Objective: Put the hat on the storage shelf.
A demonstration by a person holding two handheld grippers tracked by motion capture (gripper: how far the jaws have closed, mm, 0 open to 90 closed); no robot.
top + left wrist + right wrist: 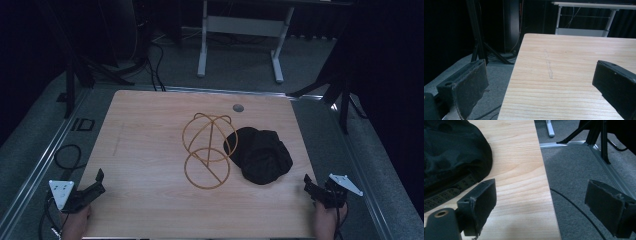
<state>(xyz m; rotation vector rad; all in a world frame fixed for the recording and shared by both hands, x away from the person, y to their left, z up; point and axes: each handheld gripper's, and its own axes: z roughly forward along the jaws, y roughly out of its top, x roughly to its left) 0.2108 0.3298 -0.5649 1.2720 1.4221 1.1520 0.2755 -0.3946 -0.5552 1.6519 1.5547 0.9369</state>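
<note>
Down at the near left corner of the wooden table (pixel 150 150) the left gripper (pixel 95 186) sits low in the person's left hand (pixel 76 222), its jaws spread wide with nothing between them; through its own camera one jaw hangs out past the table's left edge over the grey carpet (pixel 496 82) while the other is over the wood, and a faint pencil-like mark (pixel 549 67) runs along the board just ahead of it. Ahead of that gripper and off to its right, near the middle of the table, stands a gold wire hat stand (pixel 207 150), a round ring flat on the wood with a wire globe rising from it, leaning slightly. Just beside the stand on its right, touching or nearly touching it, lies a black hat (pixel 260 155) slumped in a soft heap. The right gripper (pixel 314 189) is at the near right corner, held in the right hand (pixel 327 222), also released and gripping nothing. The hat lies ahead and to the left of it, close by; in the right gripper view the hat's patterned inner band (pixel 446 192) shows just beyond its left jaw, while its right jaw hangs over the carpet, where a thin black cable (pixel 576 212) crosses.
</note>
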